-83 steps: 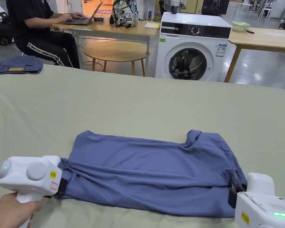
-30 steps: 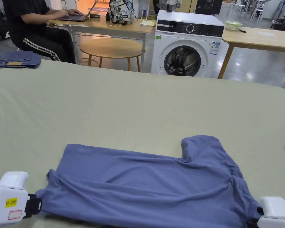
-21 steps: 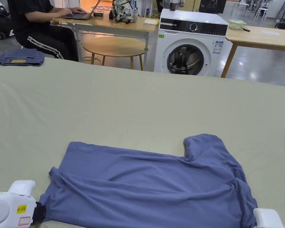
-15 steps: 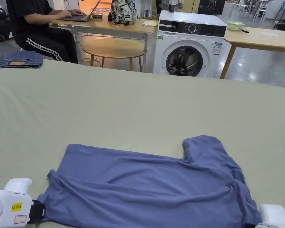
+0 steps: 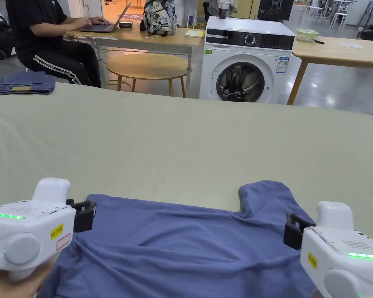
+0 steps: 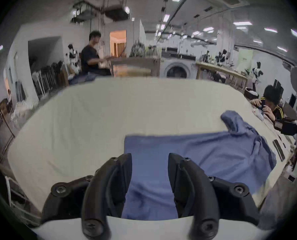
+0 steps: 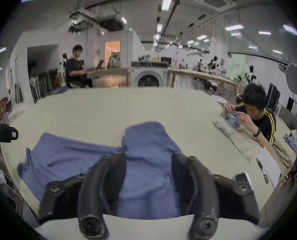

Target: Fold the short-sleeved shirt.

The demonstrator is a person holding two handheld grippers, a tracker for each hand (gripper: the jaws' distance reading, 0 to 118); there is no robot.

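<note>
Blue short-sleeved shirt (image 5: 189,248) lies spread on the desk (image 5: 182,143), which is covered in smooth pale-green cloth. Shirt fabric is soft, thin knit with shallow wrinkles running lengthwise; one sleeve (image 5: 263,196) is bunched into a rounded lump just ahead of the right hand-held gripper (image 5: 292,231). Left hand-held gripper (image 5: 84,213) sits above the shirt's far left corner. Both have glossy white plastic shells and curved matte black jaws. In each gripper view the jaws stand apart, released, with blue fabric showing in the gap below them and nothing clamped.
</note>
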